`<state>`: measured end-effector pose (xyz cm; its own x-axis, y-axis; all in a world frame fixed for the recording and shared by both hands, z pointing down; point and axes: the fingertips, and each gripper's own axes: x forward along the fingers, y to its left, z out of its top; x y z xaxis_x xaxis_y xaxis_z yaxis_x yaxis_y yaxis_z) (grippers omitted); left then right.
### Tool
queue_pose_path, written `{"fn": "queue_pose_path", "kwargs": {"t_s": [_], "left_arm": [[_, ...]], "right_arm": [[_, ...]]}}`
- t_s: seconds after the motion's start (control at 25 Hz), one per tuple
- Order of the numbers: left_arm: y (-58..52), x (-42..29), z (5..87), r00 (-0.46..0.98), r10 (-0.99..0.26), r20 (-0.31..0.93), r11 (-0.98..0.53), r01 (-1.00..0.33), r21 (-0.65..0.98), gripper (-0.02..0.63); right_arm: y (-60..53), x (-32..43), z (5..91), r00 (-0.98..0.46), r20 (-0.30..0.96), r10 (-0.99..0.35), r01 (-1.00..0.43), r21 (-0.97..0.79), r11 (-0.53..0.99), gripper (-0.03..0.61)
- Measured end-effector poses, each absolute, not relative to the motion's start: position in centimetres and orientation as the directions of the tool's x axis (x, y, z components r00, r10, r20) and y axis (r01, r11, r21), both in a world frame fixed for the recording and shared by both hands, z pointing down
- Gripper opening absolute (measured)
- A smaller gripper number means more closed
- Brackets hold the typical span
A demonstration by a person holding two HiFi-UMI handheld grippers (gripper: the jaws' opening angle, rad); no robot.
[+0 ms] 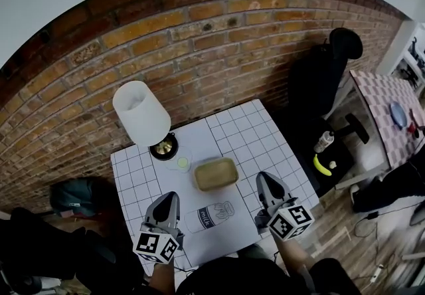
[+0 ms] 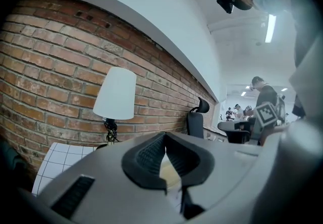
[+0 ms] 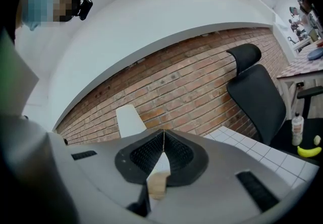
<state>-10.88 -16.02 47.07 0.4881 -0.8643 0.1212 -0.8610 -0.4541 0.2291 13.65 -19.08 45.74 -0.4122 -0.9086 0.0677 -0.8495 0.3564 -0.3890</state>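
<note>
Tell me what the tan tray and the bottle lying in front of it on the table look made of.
Tray: probably wood or bamboo with a matte finish. It is evenly tan with no glare, though plastic cannot be ruled out.
Bottle: clear glass or plastic, too small to tell which. The pale cloth shows through it, and there is dark print on its side.

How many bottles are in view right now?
2. A milk bottle lies on the gridded table between the left gripper and right gripper; a small bottle stands beside the black chair, off the table. Others may be hidden.
</note>
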Motion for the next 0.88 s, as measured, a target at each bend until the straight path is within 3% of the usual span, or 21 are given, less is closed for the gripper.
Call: {"fn": "queue_pose_path", "kwargs": {"t_s": [0.88], "left_arm": [[-19.9, -8.8, 54.9, 0.463, -0.842, 0.276, -0.382, -0.874, 0.301, 0.015]], "right_arm": [[-24.2, 11.5, 55.1, -0.533, 0.208, -0.820, -0.803, -0.429, 0.413, 0.006]]}}
